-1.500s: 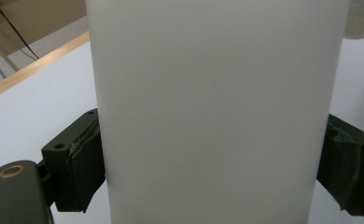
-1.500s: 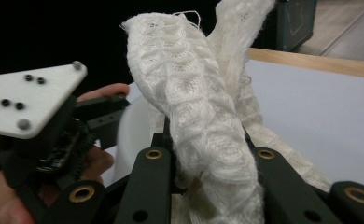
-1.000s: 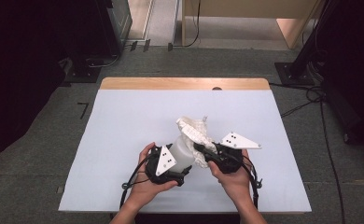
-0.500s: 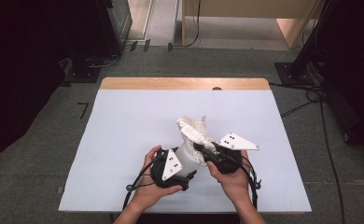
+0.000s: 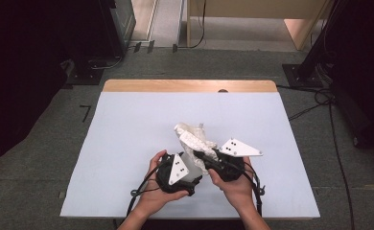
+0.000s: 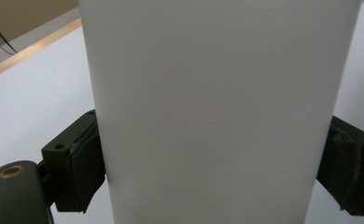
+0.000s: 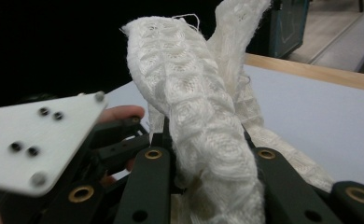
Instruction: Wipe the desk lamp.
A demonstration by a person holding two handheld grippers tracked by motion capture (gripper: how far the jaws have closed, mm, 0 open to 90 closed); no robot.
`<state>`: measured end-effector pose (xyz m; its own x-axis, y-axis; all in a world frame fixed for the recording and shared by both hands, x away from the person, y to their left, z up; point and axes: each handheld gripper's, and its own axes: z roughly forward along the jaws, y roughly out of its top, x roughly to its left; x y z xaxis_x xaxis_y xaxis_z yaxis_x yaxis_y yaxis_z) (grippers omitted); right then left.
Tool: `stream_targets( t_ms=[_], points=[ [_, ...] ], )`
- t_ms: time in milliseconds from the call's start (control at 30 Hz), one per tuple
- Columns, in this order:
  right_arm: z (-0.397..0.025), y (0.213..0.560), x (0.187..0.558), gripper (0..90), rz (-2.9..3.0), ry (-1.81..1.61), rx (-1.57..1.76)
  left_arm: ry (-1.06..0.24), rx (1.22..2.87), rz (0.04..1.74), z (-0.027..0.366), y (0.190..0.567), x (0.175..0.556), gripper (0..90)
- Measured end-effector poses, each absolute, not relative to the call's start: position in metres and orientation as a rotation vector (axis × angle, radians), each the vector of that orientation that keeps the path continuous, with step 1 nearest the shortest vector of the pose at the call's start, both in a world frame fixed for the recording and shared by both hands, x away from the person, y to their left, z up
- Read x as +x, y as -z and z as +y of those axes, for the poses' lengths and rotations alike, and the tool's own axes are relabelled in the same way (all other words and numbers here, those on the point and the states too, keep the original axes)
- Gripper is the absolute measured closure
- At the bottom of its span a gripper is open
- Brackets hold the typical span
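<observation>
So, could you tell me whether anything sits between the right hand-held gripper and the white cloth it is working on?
Nothing visible does. The right hand-held gripper already pinches the white knitted cloth directly between its jaws, while the left hand-held gripper clamps a white container beside it.

No writing, label, brand mark or number can be read anywhere in these views. The grey plates on the grippers carry small dark screw heads rather than characters — nothing printed — and the white cloth and the white object clamped in the left gripper are plain. A dark angular mark on the floor left of the table is too small to make out.
</observation>
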<state>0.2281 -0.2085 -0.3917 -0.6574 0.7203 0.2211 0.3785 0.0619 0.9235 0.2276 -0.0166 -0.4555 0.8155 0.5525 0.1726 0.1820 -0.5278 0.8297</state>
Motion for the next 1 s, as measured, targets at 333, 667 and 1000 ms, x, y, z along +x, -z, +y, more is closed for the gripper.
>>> stream_targets(
  t_ms=[333,667,1000],
  points=[
    [-0.218,0.396,0.233,77.0,2.033,-1.618,1.173,-0.533,2.059,0.629,0.001,0.45,0.24,8.4],
    [-0.206,0.394,0.229,77.0,2.053,-1.641,1.132,-0.593,2.108,0.602,-0.014,0.454,0.232,8.4],
    [-0.209,0.396,0.23,77.1,2.041,-1.621,1.149,-0.562,2.071,0.65,0.002,0.451,0.241,8.5]
  ],
)
